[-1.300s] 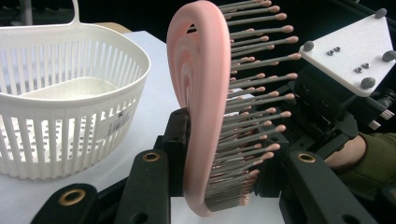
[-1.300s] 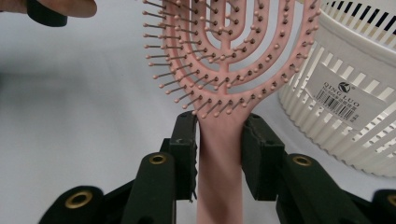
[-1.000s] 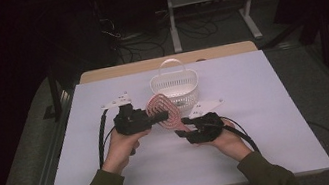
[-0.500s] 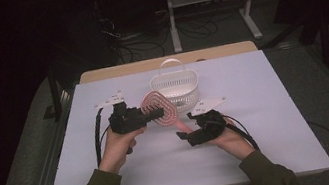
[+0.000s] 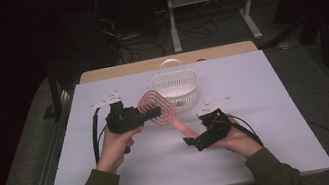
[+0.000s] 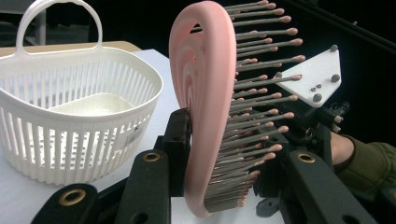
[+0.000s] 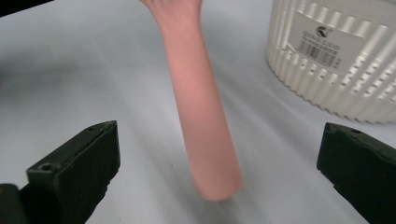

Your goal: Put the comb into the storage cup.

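We pinched the pink hairbrush [image 6: 205, 116] by its head in the left gripper [image 5: 148, 114], carrying it beside the white basket [image 5: 175, 88]. The right gripper [image 5: 192, 142] had just opened its jaws wide, freeing the handle between them, so the left alone carried it.

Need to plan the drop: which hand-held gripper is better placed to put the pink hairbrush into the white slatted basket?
Left hand-held gripper: it is shut on the pink plastic hairbrush beside the white slatted plastic basket. The right hand-held gripper has just been opening, off the handle.
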`<state>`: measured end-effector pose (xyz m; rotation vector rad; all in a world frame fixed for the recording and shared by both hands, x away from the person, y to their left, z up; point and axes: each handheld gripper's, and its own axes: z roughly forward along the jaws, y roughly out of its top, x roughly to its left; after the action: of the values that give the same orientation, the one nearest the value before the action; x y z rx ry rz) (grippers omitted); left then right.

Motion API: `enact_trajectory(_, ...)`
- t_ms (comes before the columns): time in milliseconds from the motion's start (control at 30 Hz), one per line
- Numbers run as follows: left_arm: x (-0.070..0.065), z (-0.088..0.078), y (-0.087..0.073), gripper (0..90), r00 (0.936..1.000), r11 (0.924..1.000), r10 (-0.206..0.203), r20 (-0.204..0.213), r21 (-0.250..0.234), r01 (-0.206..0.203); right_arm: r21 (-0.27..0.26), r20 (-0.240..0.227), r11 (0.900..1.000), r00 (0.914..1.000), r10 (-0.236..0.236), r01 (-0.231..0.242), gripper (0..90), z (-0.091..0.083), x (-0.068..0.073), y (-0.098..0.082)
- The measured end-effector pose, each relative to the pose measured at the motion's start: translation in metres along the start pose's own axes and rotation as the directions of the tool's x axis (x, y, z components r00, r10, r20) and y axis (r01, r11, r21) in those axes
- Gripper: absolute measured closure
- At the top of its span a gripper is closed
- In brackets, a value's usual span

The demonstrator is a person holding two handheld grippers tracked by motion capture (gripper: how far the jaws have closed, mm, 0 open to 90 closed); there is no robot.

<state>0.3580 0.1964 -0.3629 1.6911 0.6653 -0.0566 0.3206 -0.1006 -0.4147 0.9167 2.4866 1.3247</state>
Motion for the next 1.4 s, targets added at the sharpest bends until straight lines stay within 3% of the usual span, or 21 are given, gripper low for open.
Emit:
enact_trajectory(433,0.001,-0.005,0.002,64.9,1.0000,0.9999,-0.003,-0.004,-0.016,0.003,-0.015,0.055,0.998,0.9971,0.054,-0.053,0.0,-0.025,-0.012,-0.024)
enact_trajectory(1033,0.002,-0.009,0.004,64.9,1.0000,0.9995,-0.001,0.002,-0.032,0.001,0.016,0.115,0.997,0.9905,0.075,-0.078,0.0,-0.049,-0.018,-0.063)
enact_trajectory(1400,0.001,-0.010,0.006,64.9,1.0000,0.9994,0.006,0.005,-0.035,-0.006,-0.005,0.146,0.996,0.9851,0.091,-0.092,0.0,-0.060,-0.017,-0.076)
